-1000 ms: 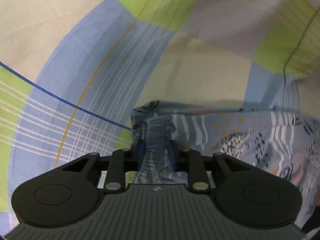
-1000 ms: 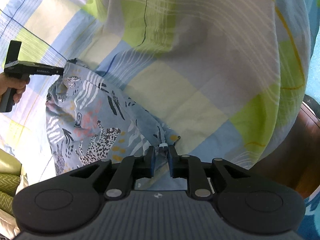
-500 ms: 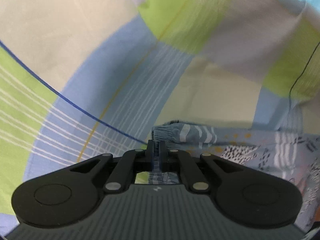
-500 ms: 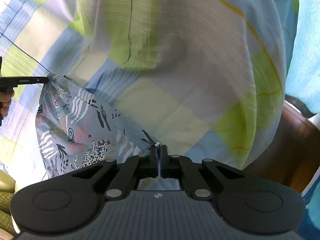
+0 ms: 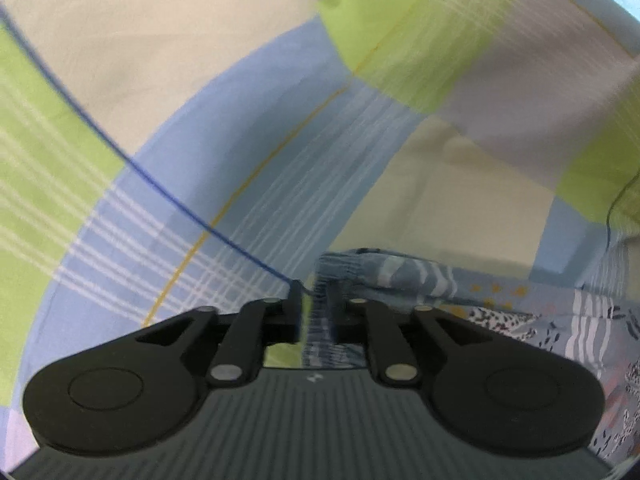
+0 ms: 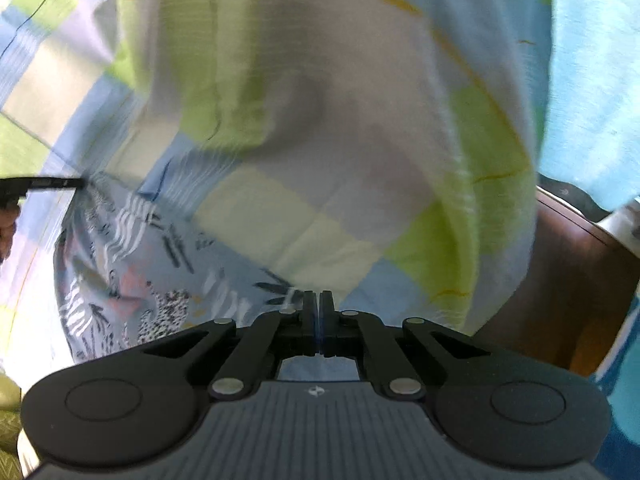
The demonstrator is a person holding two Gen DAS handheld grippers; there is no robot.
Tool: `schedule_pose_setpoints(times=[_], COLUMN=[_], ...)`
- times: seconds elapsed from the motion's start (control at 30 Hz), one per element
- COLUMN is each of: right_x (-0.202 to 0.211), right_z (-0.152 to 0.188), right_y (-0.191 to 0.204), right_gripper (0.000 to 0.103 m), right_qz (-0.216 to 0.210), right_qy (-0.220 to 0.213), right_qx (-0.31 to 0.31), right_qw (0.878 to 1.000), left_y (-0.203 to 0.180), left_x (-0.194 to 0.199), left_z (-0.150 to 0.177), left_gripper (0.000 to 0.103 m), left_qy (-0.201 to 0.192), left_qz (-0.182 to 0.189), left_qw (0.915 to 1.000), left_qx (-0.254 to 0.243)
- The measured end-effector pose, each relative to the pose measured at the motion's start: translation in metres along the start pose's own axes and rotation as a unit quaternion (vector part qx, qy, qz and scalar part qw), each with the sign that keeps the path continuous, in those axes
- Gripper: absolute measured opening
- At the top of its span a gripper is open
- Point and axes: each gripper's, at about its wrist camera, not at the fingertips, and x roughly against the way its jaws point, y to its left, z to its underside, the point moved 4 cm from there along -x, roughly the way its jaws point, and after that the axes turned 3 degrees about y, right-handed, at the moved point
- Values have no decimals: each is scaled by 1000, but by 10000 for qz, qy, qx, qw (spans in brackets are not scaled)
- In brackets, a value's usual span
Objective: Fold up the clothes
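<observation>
A blue patterned garment (image 6: 132,264) with leopard and zebra prints lies spread on a checked bedsheet (image 6: 304,128). My left gripper (image 5: 317,300) has its fingers a small way apart, with the garment's gathered waistband corner (image 5: 340,268) between them. My right gripper (image 6: 319,304) is shut on the garment's other corner. In the right wrist view the left gripper (image 6: 60,183) shows at the far left, at the garment's far corner, with the hand behind it.
The bed is covered by the blue, green and cream checked sheet (image 5: 240,120). A dark wooden bed frame (image 6: 568,288) and a turquoise surface (image 6: 592,60) lie to the right. A green patterned cushion (image 6: 8,404) is at the lower left.
Both grippers shut on the garment's corners. The left gripper's fingers have since parted a little. Both views have shifted and are blurred by motion, and the garment is stretched flatter between the grippers.
</observation>
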Motion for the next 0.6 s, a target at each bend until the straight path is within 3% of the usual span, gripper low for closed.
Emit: schedule_pose_setpoints(times=[0.13, 0.23, 0.33, 0.4, 0.47, 0.6], right_x=[7, 6, -12, -23, -22, -12], right_z=[-3, -7, -10, -10, -13, -13], right_y=[3, 17, 25, 24, 19, 19], right_gripper=[23, 33, 33, 33, 33, 33], right_qz=[-80, -275, -262, 19, 324, 362], right_qy=[3, -30, 203, 328, 250, 248], right_qx=[186, 443, 669, 804, 932, 1166], right_qw=[9998, 9986, 9972, 9962, 9948, 9922], left_y=[10, 1, -9, -16, -22, -36], left_x=[17, 24, 34, 44, 55, 79], left_z=[0, 8, 22, 35, 52, 95], left_gripper=[19, 19, 19, 19, 19, 19], left_qy=[-281, -265, -308, -373, -452, -553], left_qz=[41, 44, 90, 136, 191, 199], left_qw=[9986, 9991, 9990, 9985, 9975, 9960], left_qx=[441, 337, 318, 371, 506, 680])
